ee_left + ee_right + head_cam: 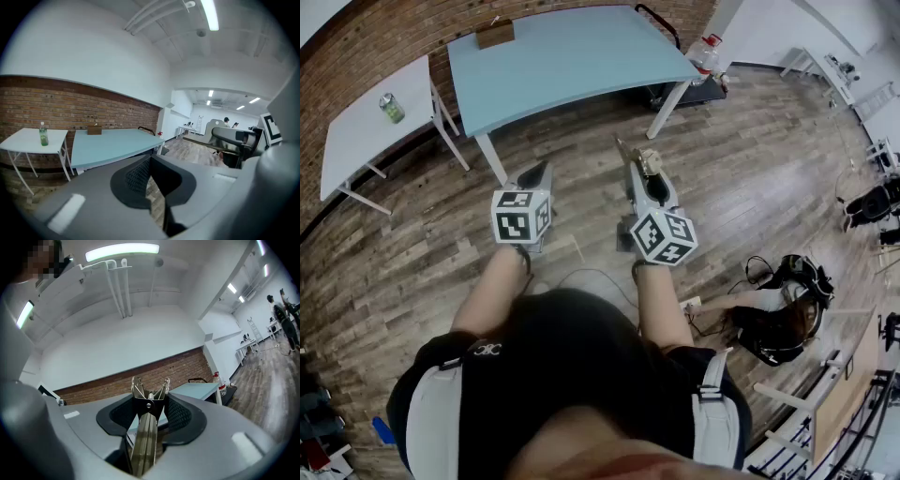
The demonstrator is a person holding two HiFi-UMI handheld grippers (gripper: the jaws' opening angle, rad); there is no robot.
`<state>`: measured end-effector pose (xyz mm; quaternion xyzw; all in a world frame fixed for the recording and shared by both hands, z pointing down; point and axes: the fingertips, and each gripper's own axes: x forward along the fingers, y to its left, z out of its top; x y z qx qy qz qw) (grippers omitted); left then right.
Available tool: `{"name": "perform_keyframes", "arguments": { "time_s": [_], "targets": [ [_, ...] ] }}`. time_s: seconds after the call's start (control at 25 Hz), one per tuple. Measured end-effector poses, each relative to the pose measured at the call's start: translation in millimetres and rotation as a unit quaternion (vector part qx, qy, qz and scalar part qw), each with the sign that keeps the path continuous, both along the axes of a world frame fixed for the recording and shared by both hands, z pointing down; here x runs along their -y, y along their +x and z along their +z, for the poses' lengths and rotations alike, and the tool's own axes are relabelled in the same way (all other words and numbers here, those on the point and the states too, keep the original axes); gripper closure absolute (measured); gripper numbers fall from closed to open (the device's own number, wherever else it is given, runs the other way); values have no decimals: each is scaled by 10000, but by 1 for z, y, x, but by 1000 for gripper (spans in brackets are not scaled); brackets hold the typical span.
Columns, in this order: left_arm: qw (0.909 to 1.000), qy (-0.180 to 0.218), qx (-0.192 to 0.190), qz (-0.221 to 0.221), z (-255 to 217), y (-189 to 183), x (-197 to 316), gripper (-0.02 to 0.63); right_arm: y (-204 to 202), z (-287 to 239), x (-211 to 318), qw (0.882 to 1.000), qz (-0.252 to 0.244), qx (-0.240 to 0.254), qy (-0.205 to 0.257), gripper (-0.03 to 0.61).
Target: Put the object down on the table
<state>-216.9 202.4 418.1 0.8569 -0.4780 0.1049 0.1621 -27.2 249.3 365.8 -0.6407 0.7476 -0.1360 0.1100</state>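
My right gripper [643, 171] is shut on a slim metal hinged tool [650, 161], held about level over the wooden floor. In the right gripper view the tool [143, 446] runs up between the pads, and its riveted, two-pronged end sticks out past the right gripper [150, 404]. My left gripper [541, 172] hangs beside it with nothing in it. Its jaws meet at the tips in the left gripper view [150, 161]. The light blue table [572, 56] stands ahead of both grippers, some way off [112, 143], and also shows in the right gripper view [197, 389].
A brown box [495, 35] sits at the blue table's far edge. A white table [356, 131] to the left carries a green bottle [391, 108]. A red-capped bottle [705, 52] stands at the table's right end. Headset and cables [787, 281] lie on the floor.
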Motion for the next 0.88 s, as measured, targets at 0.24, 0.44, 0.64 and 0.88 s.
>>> {"name": "perform_keyframes", "arguments": {
  "time_s": [0.24, 0.44, 0.64, 0.88],
  "targets": [
    [9998, 100, 138, 76, -6, -1, 3, 614, -3, -4, 4, 10000, 15, 62, 62, 385],
    [9998, 126, 97, 114, -9, -3, 8, 614, -14, -7, 12, 9998, -88, 111, 125, 383],
    [9999, 21, -42, 134, -6, -12, 10, 614, -23, -5, 16, 9999, -57, 99, 87, 383],
    [9998, 17, -116, 163, -9, -22, 13, 614, -35, -7, 19, 10000, -2, -35, 63, 383]
  ]
}}
